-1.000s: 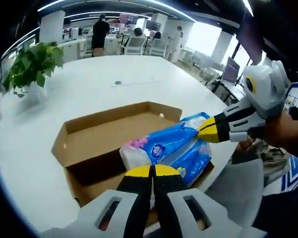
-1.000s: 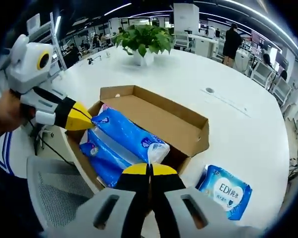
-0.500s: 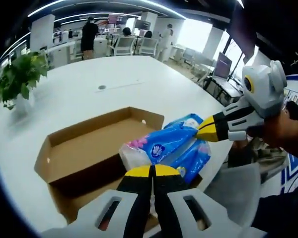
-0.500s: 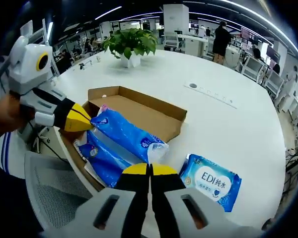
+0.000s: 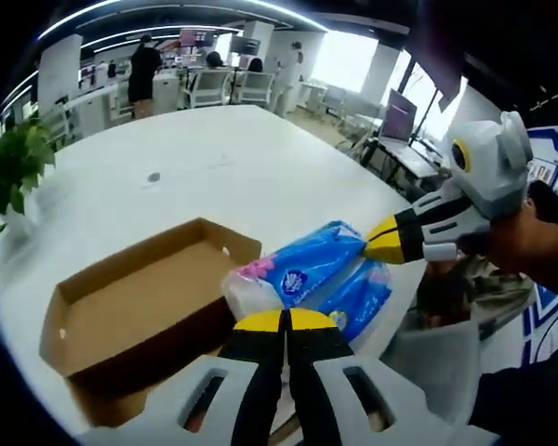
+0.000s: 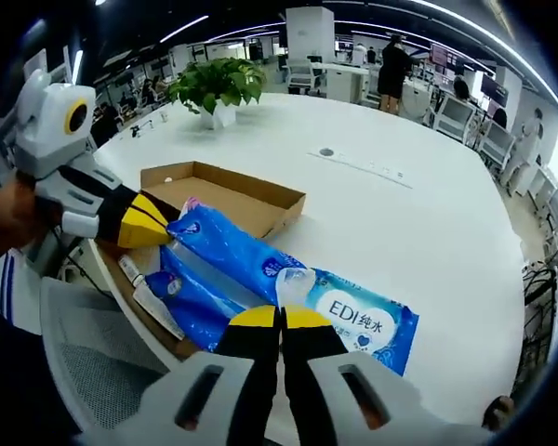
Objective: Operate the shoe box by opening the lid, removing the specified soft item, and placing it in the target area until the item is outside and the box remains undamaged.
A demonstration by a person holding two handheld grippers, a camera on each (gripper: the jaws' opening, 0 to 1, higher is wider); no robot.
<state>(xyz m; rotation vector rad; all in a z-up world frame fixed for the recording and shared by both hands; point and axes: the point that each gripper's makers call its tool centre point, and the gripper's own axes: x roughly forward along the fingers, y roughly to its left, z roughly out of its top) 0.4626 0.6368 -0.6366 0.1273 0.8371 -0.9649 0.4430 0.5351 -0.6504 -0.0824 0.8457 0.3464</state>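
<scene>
Both grippers, left and right, are clamped on opposite ends of the blue tissue pack, mid-frame above the box. Keep it level and carry it toward the wipes pack, lower right.

Both grippers are closed, each pinching one end of the same blue tissue pack. The left gripper rises from the bottom of its own view with its yellow-tipped jaws pressed together. The right gripper reaches in from the right edge there, a hand wrapped around its grip. In the right gripper view, the right gripper has its jaws together, and the left gripper comes in from the left, held by a hand.
</scene>
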